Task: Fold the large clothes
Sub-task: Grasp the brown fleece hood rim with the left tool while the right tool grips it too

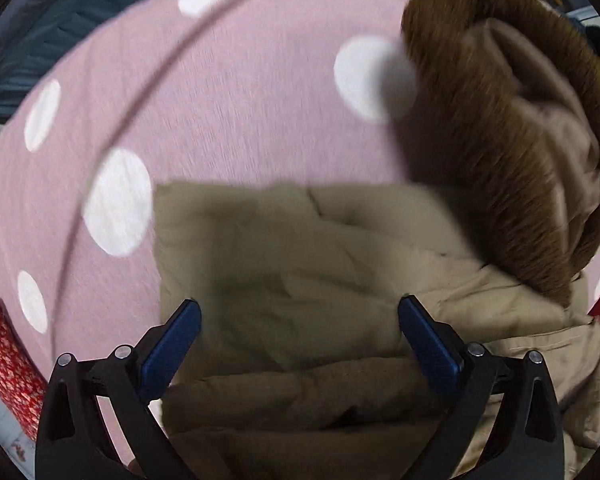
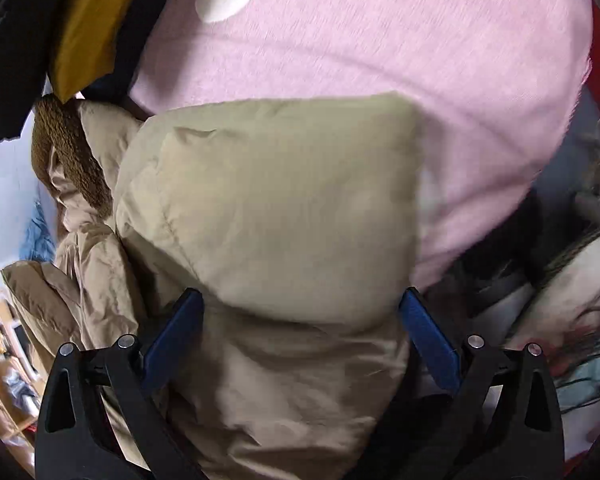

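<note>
A padded beige coat [image 1: 300,264] with a brown fur-trimmed hood [image 1: 488,128] lies on a pink sheet with white dots [image 1: 228,92]. My left gripper [image 1: 300,312] is open, its blue pads wide apart just above the coat's folded edge, the hood to its right. In the right wrist view, the coat [image 2: 268,200] lies folded in a thick pad, with the fur hood [image 2: 68,152] at the left. My right gripper [image 2: 300,304] is open, its pads on either side of the coat's padded edge, not closed on it.
The pink dotted sheet [image 2: 380,40] extends beyond the coat. A yellow and black garment [image 2: 84,20] lies at the upper left of the right wrist view. A red patterned cloth [image 1: 4,348] sits at the left edge. Cluttered items [image 2: 572,280] lie to the right.
</note>
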A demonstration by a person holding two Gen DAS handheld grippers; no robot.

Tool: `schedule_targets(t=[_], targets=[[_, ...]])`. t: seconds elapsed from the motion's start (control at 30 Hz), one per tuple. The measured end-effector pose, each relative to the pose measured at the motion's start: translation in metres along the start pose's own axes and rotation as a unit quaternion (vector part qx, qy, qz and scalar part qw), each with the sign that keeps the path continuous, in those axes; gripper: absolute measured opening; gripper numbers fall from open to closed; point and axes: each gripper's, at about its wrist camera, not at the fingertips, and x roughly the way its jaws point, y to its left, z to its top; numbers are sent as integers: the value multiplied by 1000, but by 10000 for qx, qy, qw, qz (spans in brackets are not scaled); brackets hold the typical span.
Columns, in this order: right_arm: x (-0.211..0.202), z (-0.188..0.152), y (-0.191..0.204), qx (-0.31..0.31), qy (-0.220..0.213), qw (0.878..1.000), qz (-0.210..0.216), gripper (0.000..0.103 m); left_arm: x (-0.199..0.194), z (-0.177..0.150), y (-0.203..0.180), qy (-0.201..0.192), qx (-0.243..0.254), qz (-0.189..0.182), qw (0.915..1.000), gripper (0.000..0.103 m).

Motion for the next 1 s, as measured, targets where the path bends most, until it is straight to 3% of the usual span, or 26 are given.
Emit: schedule_targets(t=[0.07,0.13,0.2,0.23,0.3,0.4,0.43,0.5,0.53,0.6,0.63,0.67,0.7,0.8,0.93,1.0], targets=[[-5,-7,29,-590,-274,9976,-249,75,3,-11,-4,-222,173,70,9996,98],[-12,-14,60,-1187,-480,9912,-328,50,2,-22,-1,-361,166,21,9992,98],[-18,-23,98,-1950,-575,9781,-440,36,0,-37,10,-424,22,-95,9991,98],[-22,-29,124,-2458,-637,9660,-489,30,1,-46,16,-434,-20,-102,9990,98],[-28,-40,162,-3115,-753,9461,-458,24,1,-64,29,-437,-162,-147,9988,98],[-36,-64,235,-4212,-887,9024,-197,19,1,-96,49,-482,-494,-340,9970,98],[-37,-79,270,-4750,-924,8750,-146,19,2,-113,59,-514,-695,-435,9953,97],[-33,-104,321,-5460,-968,8321,-130,18,6,-146,77,-510,-1121,-641,9903,98],[-32,-112,337,-5668,-968,8181,-85,17,9,-158,84,-494,-1302,-746,9874,98],[-30,-141,383,-6222,-964,7767,189,17,14,-192,98,-549,-1757,-968,9781,97],[-30,-152,402,-6417,-929,7607,313,16,12,-205,101,-621,-1873,-993,9753,97],[-28,-157,413,-6492,-880,7546,373,16,7,-217,104,-748,-2005,-977,9719,97],[-28,-160,422,-6482,-850,7555,419,17,2,-226,105,-888,-2117,-984,9683,96],[-10,-149,434,-6240,-646,7784,239,22,-26,-230,108,-1268,-2308,-970,9598,96],[7,-123,411,-5880,-549,8064,-326,27,-62,-208,119,-1694,-2163,-984,9565,96],[2,-105,378,-5577,-591,8251,-687,28,-81,-191,128,-1903,-2009,-1091,9547,96]])
